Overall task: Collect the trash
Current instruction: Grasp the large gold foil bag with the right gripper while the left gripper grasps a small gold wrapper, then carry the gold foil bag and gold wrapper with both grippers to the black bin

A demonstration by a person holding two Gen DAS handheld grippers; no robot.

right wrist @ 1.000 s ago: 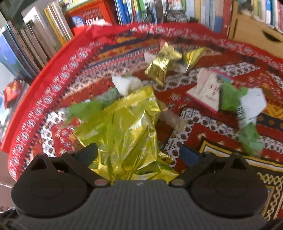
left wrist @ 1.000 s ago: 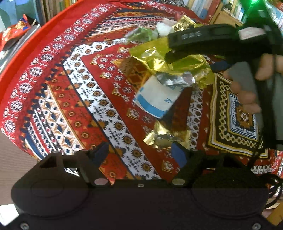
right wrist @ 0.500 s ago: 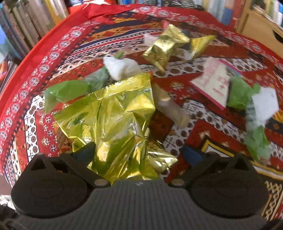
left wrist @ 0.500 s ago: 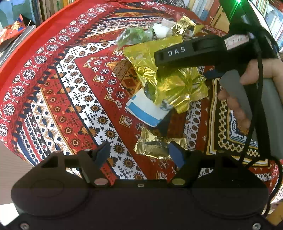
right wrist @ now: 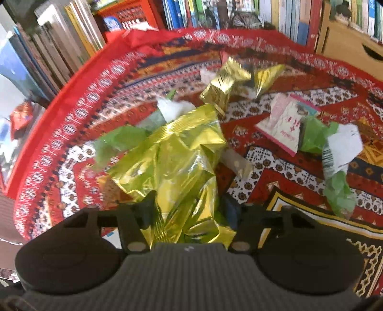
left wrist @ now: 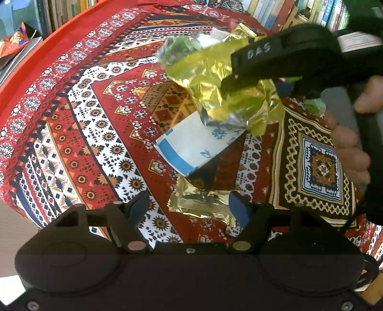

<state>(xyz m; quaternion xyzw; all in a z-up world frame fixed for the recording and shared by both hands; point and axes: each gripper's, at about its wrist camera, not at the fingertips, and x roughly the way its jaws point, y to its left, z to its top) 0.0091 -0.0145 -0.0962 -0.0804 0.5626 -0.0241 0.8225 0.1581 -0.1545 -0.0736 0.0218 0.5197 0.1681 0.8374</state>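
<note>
My right gripper (right wrist: 189, 210) is shut on a big crumpled gold foil bag (right wrist: 177, 162), which fills the middle of the right wrist view. In the left wrist view the same gripper (left wrist: 233, 74) holds the bag (left wrist: 210, 76) above a white and blue paper cup (left wrist: 191, 148) lying on its side on the patterned cloth. My left gripper (left wrist: 189, 207) is open and low over the cloth. A small flattened gold wrapper (left wrist: 201, 205) lies between its blue pads (left wrist: 141, 205).
More litter lies farther back: two gold wrappers (right wrist: 225, 83), a pink card (right wrist: 284, 122), green plastic (right wrist: 313, 136), a white receipt (right wrist: 342, 146), a white tissue (right wrist: 172, 107), a green bag (right wrist: 119, 143). Bookshelves (right wrist: 191, 12) ring the red-edged table (right wrist: 71, 95). A hand (left wrist: 352, 143) grips the right handle.
My right gripper's fingers have closed in on the gold foil bag and it is raised off the cup. The left gripper has edged forward around the small gold wrapper.
</note>
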